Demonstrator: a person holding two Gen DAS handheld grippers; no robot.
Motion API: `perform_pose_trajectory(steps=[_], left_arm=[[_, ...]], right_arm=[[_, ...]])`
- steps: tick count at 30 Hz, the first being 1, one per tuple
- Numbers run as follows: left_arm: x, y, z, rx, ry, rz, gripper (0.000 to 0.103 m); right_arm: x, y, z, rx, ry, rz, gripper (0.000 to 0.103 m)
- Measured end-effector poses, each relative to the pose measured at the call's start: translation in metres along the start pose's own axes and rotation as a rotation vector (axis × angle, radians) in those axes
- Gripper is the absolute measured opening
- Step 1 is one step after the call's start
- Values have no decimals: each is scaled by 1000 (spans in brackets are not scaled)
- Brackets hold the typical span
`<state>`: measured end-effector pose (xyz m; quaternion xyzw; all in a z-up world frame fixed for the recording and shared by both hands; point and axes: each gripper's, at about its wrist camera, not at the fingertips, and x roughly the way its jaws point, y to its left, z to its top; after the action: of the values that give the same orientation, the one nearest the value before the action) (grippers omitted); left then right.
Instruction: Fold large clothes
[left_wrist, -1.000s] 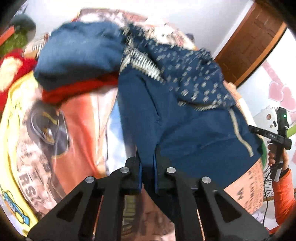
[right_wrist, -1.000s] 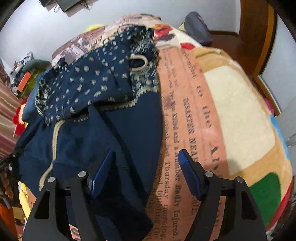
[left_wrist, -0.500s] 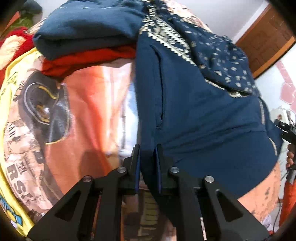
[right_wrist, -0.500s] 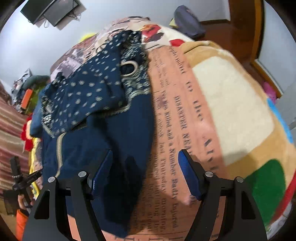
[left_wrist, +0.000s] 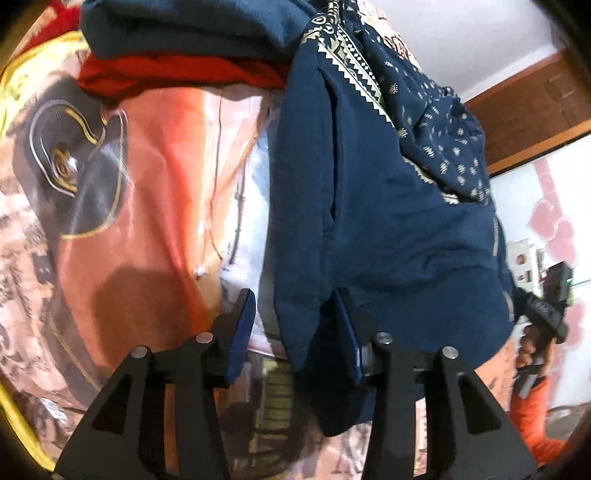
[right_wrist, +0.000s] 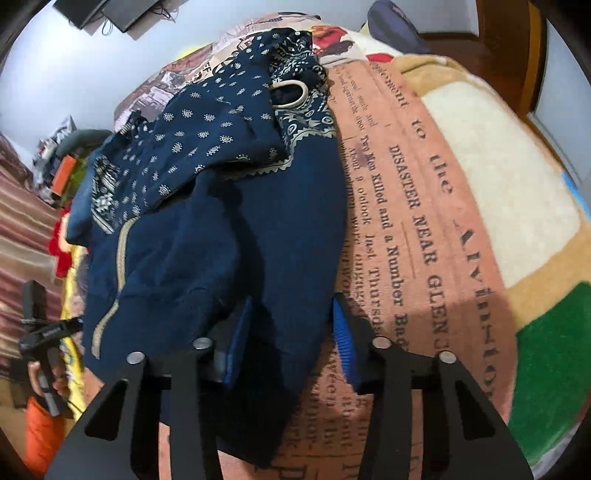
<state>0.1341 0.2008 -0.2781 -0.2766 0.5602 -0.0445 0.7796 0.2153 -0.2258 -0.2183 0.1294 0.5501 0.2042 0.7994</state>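
Navy cloth, thick and soft-looking, is filling the near ground of both wrist views. The left gripper (left_wrist: 293, 328) is standing with its jaws parted; they have just been opening, and the garment's lower corner is hanging loose between the blue pads, touching the right-hand pad but not pinched. The right gripper (right_wrist: 290, 336) is pointing down over the opposite lower edge; its jaws have just been closing, the hem is lying between them, yet a gap is showing at the right-hand pad, so nothing is being gripped.

The navy garment (right_wrist: 221, 236) is lying spread on the printed blanket (right_wrist: 424, 240), plain lower body toward the grippers, cream-patterned upper part (right_wrist: 207, 125) crumpled and doubled over further off. A cream stripe (right_wrist: 120, 251) is running along its seam on the left of the right wrist view.

Judgement: the fabric is looking medium-weight, limp, not slippery, not fragile. It will be sagging and bunching when lifted, so both lower corners at the hem are looking like the sound places to take hold, pinching a doubled edge, not a single layer.

Beyond it, in the left wrist view, a folded blue item (left_wrist: 177, 26) is sitting on a red one (left_wrist: 166, 77) at the blanket's far end. Further still, a wooden door frame (left_wrist: 535, 110) is showing against a pale wall.
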Motion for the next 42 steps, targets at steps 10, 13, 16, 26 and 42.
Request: perform_pose_trajectory(steps=[10,13,16,26,42], left_arm=[[-8,-13,1,53,-17,-17,54],[-2,-30,-2,147,-7,46,18],[-14,-48,1,213,-54,67,6],[-109,-114,74,273,-371,-60,0],[-47,-92,247,165,-432,160,0]], right_arm=[[-10,11,7,-3,-35,14,7],[-21,18,10,-18,-81,14,6],[-35,24,18,-38,-124,19,6],[-61,49,78,-97,-248,52,6],[28,50,238,-62,-249,-71,6]])
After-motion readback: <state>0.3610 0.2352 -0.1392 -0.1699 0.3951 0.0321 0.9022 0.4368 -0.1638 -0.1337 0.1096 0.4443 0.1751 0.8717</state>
